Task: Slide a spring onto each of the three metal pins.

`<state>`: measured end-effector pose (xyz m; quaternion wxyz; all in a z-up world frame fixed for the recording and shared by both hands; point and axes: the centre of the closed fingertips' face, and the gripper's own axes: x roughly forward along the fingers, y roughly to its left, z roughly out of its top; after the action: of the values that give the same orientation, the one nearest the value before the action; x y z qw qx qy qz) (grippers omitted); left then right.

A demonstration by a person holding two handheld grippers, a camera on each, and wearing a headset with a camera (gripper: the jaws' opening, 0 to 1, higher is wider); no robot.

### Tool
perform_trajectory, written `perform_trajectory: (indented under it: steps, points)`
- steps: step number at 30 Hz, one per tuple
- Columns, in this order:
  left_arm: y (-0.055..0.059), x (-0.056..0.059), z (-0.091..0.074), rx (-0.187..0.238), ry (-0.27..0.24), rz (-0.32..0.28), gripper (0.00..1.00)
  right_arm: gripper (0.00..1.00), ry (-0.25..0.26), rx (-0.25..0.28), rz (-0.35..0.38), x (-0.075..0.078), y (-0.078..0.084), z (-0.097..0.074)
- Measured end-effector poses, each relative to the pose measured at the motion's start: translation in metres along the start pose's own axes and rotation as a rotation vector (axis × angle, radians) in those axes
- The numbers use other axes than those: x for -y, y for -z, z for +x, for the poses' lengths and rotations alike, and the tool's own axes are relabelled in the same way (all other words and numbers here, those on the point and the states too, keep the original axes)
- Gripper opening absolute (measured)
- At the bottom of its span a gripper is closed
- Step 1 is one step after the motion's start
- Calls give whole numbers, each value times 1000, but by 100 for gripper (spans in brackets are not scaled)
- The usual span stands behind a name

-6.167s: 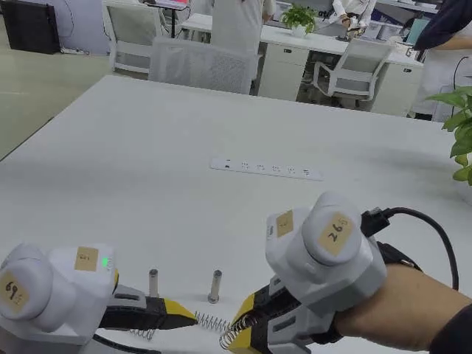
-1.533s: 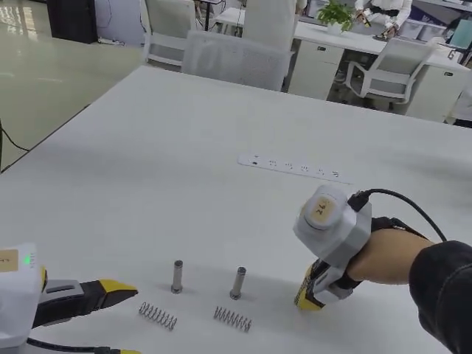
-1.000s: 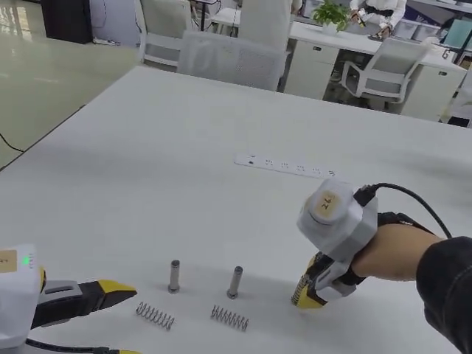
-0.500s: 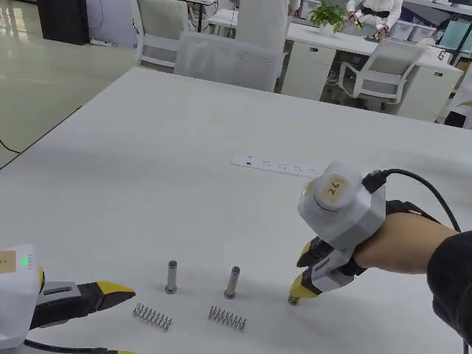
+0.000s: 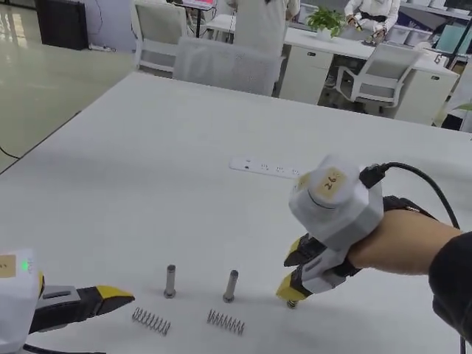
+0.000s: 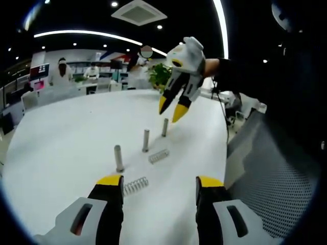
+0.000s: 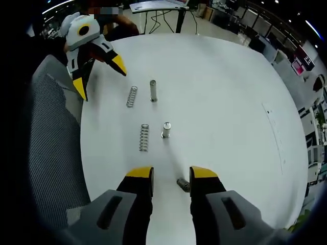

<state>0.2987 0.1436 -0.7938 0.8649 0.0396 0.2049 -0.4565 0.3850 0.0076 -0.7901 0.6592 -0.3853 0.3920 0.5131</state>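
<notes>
- We see the left gripper (image 6: 159,179) low over the near left edge of the desk (image 5: 147,169), its jaws apart with nothing between them.
- Just right of its tip, the left pin (image 5: 170,281) stands upright and bare.
- The left spring (image 5: 150,320) lies flat on the desk, near that pin on our side and not touching it.
- The middle pin (image 5: 231,285) also stands upright and bare.
- The second spring (image 5: 225,322) lies flat just in front of it, apart from it.
- The right pin (image 5: 293,302) stands below the tips of the right gripper (image 7: 171,174). We cannot tell whether a spring sits on this pin.
- The right gripper's jaws are apart. In the right gripper view the pin shows in the gap between them, close to one jaw and not clamped.
- Farther back lies a white power strip (image 5: 276,169), well apart from the pins.
</notes>
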Motion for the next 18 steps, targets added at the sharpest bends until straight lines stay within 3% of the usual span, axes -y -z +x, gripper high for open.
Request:
perform_trajectory:
  steps: [11, 18]
  points:
    - [0, 1, 0, -5, 2, 5, 51, 24, -40, -1, -45, -22, -13, 7]
    - [-1, 2, -1, -5, 2, 8, 50, 22, -79, -18, -72, -38, -17, 22]
